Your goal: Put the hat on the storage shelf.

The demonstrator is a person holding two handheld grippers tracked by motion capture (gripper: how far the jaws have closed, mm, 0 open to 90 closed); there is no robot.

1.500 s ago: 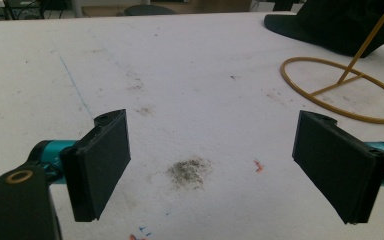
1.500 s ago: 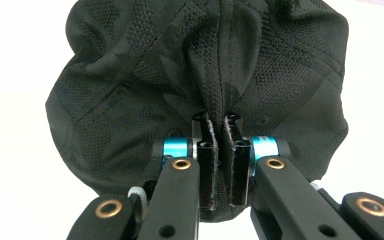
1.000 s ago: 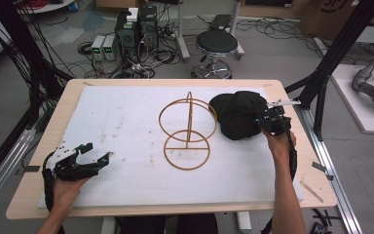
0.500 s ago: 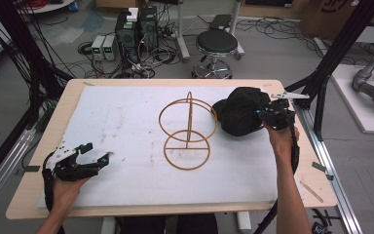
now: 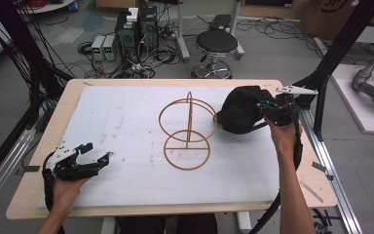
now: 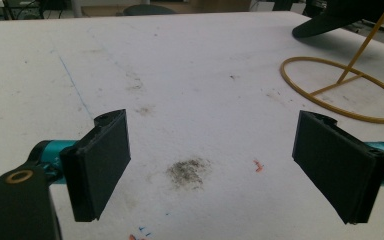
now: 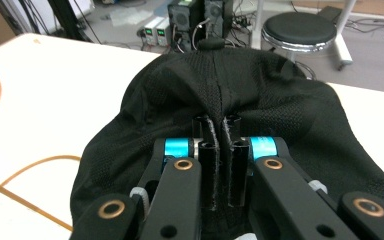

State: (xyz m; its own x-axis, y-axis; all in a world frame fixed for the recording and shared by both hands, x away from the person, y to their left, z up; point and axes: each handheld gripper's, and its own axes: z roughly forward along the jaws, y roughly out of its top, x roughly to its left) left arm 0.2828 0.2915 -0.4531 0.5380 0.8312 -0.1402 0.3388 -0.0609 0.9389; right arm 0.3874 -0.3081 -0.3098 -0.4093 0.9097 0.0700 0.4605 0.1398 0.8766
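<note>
I had the black cap (image 5: pixel 239 110) pinched in my right gripper (image 5: pixel 271 110), over the far right part of the table (image 5: pixel 44 202). In the right gripper view the two jaws stood almost together with a fold of the cap's mesh cloth (image 7: pixel 220 95) squeezed between the pads (image 7: pixel 207 165), and the crown bulged away from them with its top button (image 7: pixel 211 44) at the far end. From above, the cap hung off the gripper clear of the white mat (image 5: pixel 126 122), just to the right of the wire stand (image 5: pixel 187 129) and close beside its upper ring (image 5: pixel 187 117) (whether cloth and ring touched I could not tell from that angle). My right hand (image 5: pixel 281 139) gripped the tool from below, with the forearm running in from the bottom edge and the cable looping down beside it.

The stand stood upright near the middle of the mat: a flat ring on the surface (image 5: pixel 187 149), a thin post, and the second ring held above it.

My left gripper (image 5: pixel 95 153) lay low at the near left corner of the mat, well apart from the cap and stand. Its jaws gaped wide with nothing between them; in the left gripper view I saw bare, smudged mat between the two black pads (image 6: pixel 102 167), and farther off the stand's base ring (image 6: pixel 342 90) with the cap's brim (image 6: pixel 325 25) above it.
</note>
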